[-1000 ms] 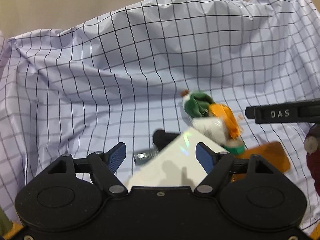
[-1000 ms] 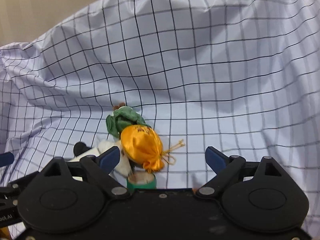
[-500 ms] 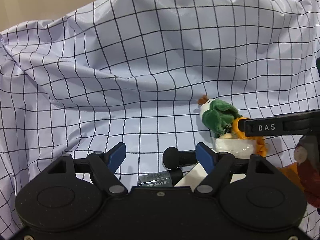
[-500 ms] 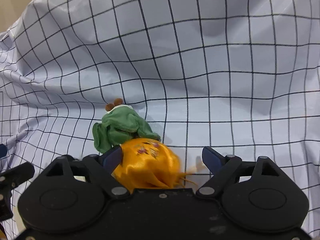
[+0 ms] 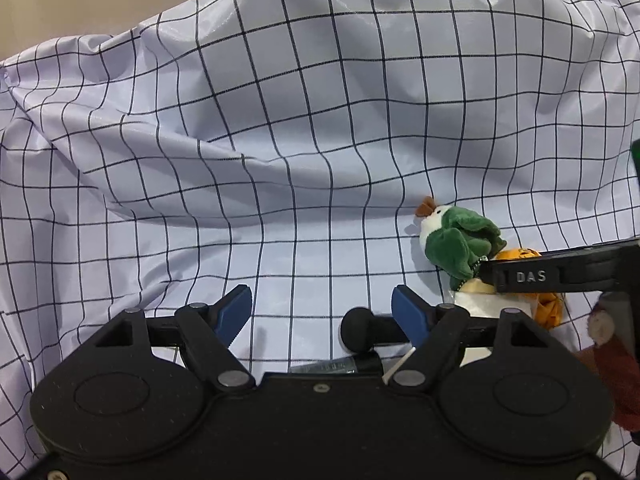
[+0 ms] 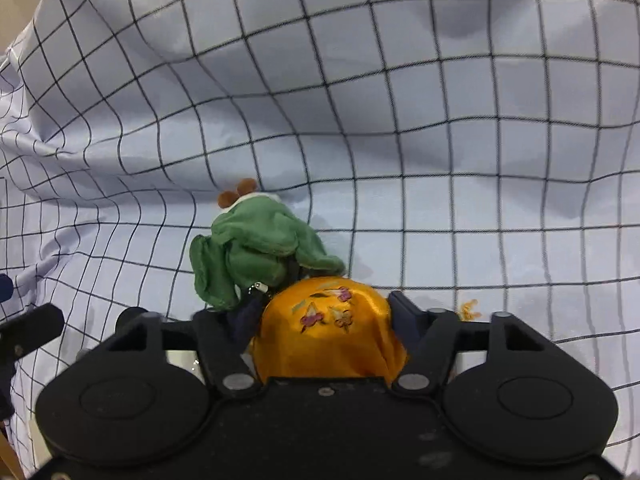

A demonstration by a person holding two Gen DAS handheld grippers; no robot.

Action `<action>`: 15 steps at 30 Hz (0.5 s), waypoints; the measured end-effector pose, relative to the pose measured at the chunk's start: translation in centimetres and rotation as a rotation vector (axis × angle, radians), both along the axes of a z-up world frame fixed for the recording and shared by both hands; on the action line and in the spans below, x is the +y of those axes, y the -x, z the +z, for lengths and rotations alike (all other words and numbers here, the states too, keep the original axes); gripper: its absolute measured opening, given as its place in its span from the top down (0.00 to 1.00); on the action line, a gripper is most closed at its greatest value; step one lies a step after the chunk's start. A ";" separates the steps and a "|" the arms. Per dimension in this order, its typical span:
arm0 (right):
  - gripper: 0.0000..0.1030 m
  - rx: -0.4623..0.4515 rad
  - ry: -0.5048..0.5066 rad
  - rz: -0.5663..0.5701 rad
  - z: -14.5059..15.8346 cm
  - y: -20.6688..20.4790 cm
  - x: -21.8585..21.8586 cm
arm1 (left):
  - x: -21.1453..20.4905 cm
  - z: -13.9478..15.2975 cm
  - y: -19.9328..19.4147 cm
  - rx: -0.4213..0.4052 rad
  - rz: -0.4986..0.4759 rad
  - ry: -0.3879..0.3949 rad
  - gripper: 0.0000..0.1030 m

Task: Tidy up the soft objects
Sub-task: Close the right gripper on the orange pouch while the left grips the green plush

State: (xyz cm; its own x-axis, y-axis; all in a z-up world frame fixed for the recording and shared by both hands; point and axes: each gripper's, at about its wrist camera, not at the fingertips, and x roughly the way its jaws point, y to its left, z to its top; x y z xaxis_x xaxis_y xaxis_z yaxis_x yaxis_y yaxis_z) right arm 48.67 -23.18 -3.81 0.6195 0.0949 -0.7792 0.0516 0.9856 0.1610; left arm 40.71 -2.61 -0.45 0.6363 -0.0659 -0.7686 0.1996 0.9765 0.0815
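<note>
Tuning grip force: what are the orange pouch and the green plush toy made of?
Orange pouch: looks like glossy satin, with sheen, soft folds and embroidered flowers. Green plush toy: matte fleece-like fabric, fuzzy and non-reflective, with limp flaps and a small metal clasp. Both probably compress easily.

Pouch (image 6: 328,332) between right gripper (image 6: 324,316) fingers, on cloth (image 6: 400,120). Plush (image 6: 256,248) just behind pouch, touching it, slightly left. Left gripper (image 5: 322,312) left of both; handle (image 5: 366,330) between its fingers, bottle (image 5: 328,367) just before handle.
</note>
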 end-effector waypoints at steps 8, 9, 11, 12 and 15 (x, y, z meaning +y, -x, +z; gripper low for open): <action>0.39 -0.084 0.145 -0.065 1.3 2.1 -1.9 | -2.9 0.9 -1.8 -0.007 -0.047 0.028 0.22; 0.39 -0.089 0.165 -0.072 1.3 2.3 -2.0 | -3.4 0.9 -2.2 -0.003 -0.054 0.034 0.22; 0.39 -0.090 0.196 -0.078 1.0 2.6 -2.4 | -4.5 0.5 -3.2 0.009 -0.067 0.038 0.22; 0.39 -0.088 0.206 -0.079 0.8 2.7 -2.5 | -5.0 0.3 -3.5 0.012 -0.074 0.037 0.22; 0.39 -0.089 0.228 -0.084 0.3 3.0 -2.9 | -6.8 -0.5 -4.6 0.024 -0.109 0.027 0.21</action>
